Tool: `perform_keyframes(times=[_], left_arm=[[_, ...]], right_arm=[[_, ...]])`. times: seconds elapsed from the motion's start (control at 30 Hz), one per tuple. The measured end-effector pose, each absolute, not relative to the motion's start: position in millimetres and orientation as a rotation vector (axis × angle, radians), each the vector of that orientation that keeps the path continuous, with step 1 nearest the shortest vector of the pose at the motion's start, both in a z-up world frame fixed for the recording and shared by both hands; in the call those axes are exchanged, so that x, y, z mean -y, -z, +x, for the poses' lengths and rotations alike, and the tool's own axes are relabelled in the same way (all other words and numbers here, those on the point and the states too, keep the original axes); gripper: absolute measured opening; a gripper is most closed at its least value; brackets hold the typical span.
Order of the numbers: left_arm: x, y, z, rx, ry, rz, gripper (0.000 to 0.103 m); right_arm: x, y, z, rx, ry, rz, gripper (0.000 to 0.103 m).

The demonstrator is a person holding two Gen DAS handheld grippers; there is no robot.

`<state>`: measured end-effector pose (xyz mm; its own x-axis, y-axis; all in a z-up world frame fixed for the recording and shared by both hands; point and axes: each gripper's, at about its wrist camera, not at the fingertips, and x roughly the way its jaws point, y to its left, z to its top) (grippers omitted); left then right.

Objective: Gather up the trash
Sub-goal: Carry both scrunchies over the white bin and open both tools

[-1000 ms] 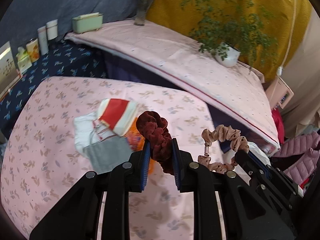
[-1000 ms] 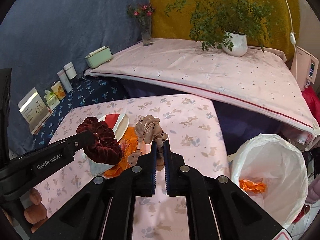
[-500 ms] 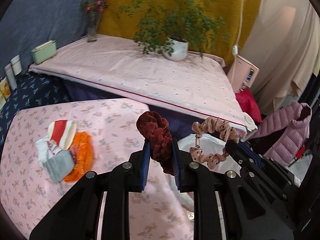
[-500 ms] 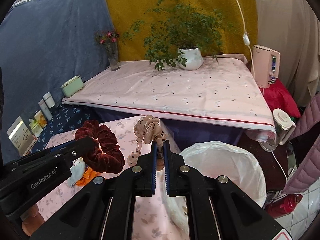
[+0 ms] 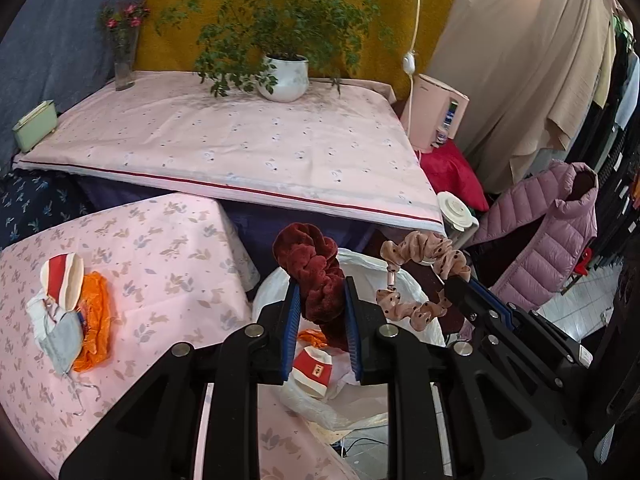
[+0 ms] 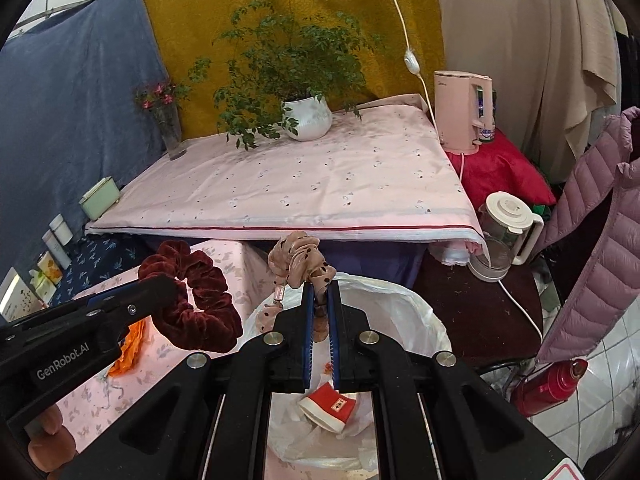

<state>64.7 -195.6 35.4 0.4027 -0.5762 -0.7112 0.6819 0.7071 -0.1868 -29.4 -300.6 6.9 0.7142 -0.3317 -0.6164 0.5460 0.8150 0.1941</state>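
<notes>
The left gripper (image 5: 320, 320) was clamped on a dark red velvet scrunchie (image 5: 316, 276), and the right gripper (image 6: 320, 320) was clamped on a beige dotted scrunchie (image 6: 298, 258); both hung above the open mouth of the white bin bag (image 6: 404, 308), which stood just off the near right corner of the low table (image 5: 160, 240). Inside the bag lay a red-and-white paper cup (image 6: 330, 402) and a scrap of orange plastic (image 5: 314, 336), so part of the collecting looked done. The two scrunchies seemed ready to be released, judging from their place over the opening. Left on the low table, near its left edge, was a small heap: another red-and-white cup (image 5: 62, 284), a grey face mask (image 5: 64, 342) with white cloth beside it, and a crumpled orange wrapper (image 5: 96, 320). Those probably had to follow. The bag's rim touched the table corner, and the drop beneath both grippers appeared free. To the right a glass kettle (image 6: 504, 236) and a red flask (image 6: 552, 384) stood on the floor near the bag, so a wide swing that way risked a knock; the way back to the heap ran over bare cloth.
</notes>
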Motion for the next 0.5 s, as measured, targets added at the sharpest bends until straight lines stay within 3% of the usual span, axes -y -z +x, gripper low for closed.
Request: perform_keyframes(times=[0.13,0.2,0.5], left_arm=[[207.1,-32.8,59.3,-0.830,0.812,0.156,0.025],[208.8,-32.2,58.5,-0.826,0.808,0.153,0.037],[206.9,-27.4,63.4,-0.837,0.778,0.150,0.043]], right_arm=[[309.1,-1.3,-35.0,-0.605,0.517,0.392,0.007],[312.3,1.2,-36.4,-0.608,0.522,0.399,0.007],[314.1,4.2,-34.5,-0.615,0.527,0.395,0.011]])
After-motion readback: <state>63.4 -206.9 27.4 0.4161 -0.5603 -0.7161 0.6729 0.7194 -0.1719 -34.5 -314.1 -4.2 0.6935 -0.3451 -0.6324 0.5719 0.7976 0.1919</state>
